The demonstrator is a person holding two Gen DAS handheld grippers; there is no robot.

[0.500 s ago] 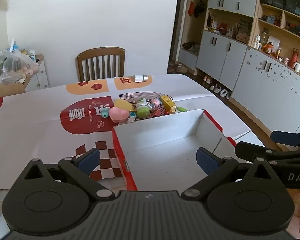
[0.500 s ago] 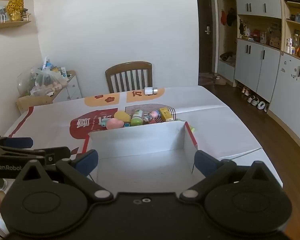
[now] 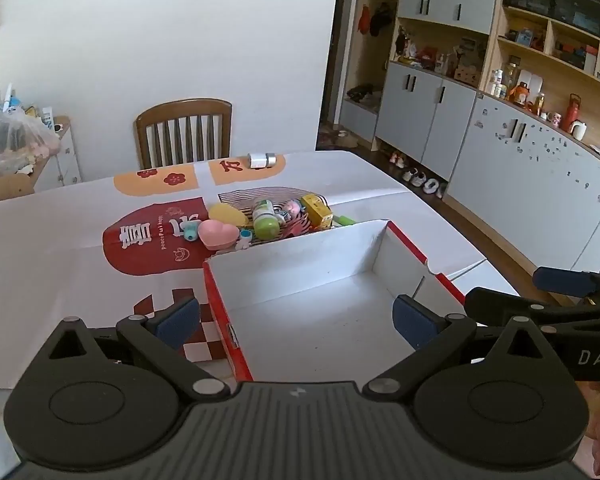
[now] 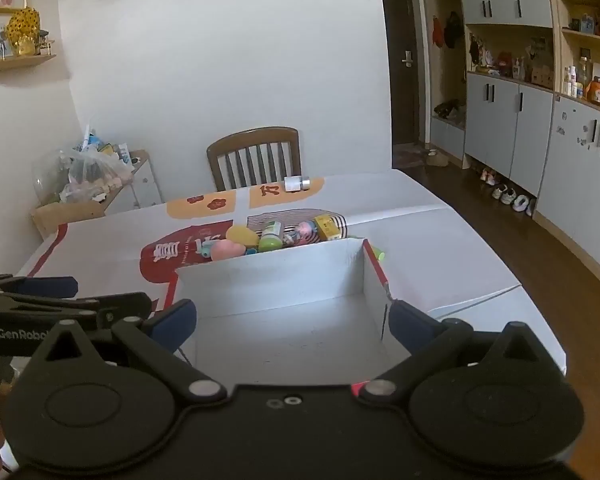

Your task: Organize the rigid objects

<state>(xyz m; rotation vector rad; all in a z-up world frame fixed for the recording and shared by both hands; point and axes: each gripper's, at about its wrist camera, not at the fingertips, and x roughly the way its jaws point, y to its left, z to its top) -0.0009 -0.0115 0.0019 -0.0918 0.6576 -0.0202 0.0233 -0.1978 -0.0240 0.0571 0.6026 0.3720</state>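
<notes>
A white box with red outer sides [image 3: 300, 256] [image 4: 268, 276] stands open and holds nothing on the table, right in front of both grippers. Behind its far wall lies a heap of small toys: a pink heart-shaped box [image 3: 218, 234] [image 4: 226, 250], a yellow egg shape [image 3: 228, 214] [image 4: 242, 235], a green capped bottle [image 3: 265, 220] [image 4: 271, 236] and a yellow carton [image 3: 317, 209] [image 4: 327, 227]. My left gripper [image 3: 296, 316] is open over the box's near left corner. My right gripper [image 4: 292, 320] is open over the box's near side. Neither holds anything.
A printed paper sheet [image 3: 60, 248] covers the table. A small silver-white roll [image 3: 261, 160] [image 4: 297, 183] lies near the far edge, in front of a wooden chair [image 3: 184, 132] [image 4: 254, 156]. Cabinets [image 3: 520, 168] line the right wall; a cluttered side table [image 4: 84, 184] stands at the left.
</notes>
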